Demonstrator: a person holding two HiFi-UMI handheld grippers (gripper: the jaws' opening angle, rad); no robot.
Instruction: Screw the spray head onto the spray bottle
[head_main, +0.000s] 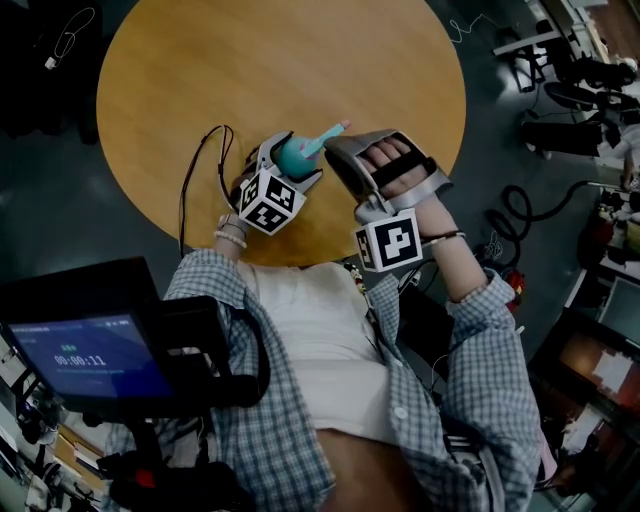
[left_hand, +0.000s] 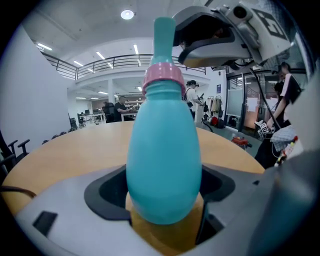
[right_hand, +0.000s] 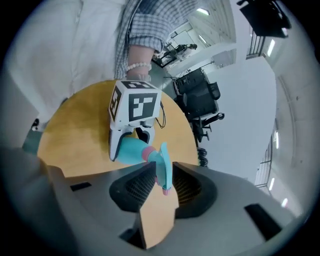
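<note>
Our left claw (left_hand: 162, 202) is clamped on the rounded lower body of the teal spray bottle (left_hand: 162, 150). It holds the bottle over the near edge of the bench (head_main: 250, 60), seemingly off the surface, with the neck aimed at the other hand. We judge this grip is meant to stop the body spinning while the top is turned. Our right claw (right_hand: 161, 182) is pinched on the flat sides of the spray head (right_hand: 164, 167), a hold that suits twisting. The head sits on the neck at the pink collar (left_hand: 162, 77), though we cannot tell whether the thread is fully tight. The bench is round, warm-toned wood, bare apart from a black cable (head_main: 200, 165) looping beside the left claw. Around it we see a dark floor with more cables and gear, and an office chair (right_hand: 202, 107). Beyond lies an open hall with a railed balcony (left_hand: 100, 65), ceiling lights and a few people standing far off.
</note>
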